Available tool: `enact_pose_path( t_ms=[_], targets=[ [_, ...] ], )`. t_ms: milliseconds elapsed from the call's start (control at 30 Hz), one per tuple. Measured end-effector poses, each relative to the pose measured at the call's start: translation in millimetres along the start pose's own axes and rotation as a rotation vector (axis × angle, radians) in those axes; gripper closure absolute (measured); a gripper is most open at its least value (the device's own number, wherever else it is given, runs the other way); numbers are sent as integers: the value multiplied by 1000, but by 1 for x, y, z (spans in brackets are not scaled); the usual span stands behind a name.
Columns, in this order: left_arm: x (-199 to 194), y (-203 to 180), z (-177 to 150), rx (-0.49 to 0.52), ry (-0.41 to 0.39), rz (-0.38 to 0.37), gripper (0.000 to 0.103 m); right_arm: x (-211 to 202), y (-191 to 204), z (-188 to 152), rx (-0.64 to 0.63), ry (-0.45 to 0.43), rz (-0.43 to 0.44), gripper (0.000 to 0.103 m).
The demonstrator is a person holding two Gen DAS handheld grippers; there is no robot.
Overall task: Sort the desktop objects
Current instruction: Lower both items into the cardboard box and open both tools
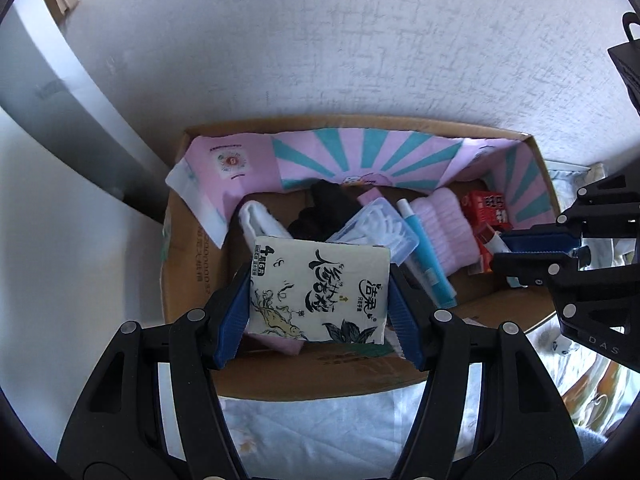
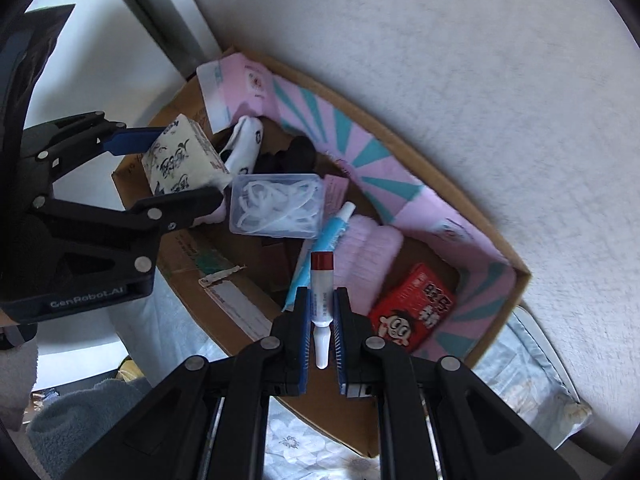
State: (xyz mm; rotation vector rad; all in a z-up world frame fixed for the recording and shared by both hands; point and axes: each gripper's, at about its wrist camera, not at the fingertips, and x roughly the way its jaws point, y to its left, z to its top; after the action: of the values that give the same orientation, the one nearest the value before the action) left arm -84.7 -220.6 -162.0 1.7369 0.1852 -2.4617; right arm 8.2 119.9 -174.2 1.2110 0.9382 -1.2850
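Left gripper point(image 1: 320, 300): clamped on white printed tissue pack point(image 1: 320, 292), frame centre, above open brown cardboard box point(image 1: 192, 272). Right gripper point(image 2: 323, 300): clenched on small white red-capped tube point(image 2: 322, 300), lower centre, above same box.

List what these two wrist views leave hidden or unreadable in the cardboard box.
- Box floor under the tissue pack: left wrist view, hidden by the pack in the left gripper.
- Small tube label: right wrist view, covered by the right gripper pads.
- Black item: both views, too dark to identify.
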Motion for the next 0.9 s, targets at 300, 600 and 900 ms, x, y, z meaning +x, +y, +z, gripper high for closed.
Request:
enact_pose_path(
  t_ms=[300, 600, 900],
  targets=[
    [1, -3, 3, 9, -3, -2, 42, 1, -1, -1, 8, 18, -2, 93],
    [-6, 6, 9, -88, 5, -72, 0, -3, -1, 1, 3, 10, -106, 26],
    [-34, -3, 7, -36, -88, -11, 0, -20, -9, -6, 38, -25, -100, 25]
  ],
)
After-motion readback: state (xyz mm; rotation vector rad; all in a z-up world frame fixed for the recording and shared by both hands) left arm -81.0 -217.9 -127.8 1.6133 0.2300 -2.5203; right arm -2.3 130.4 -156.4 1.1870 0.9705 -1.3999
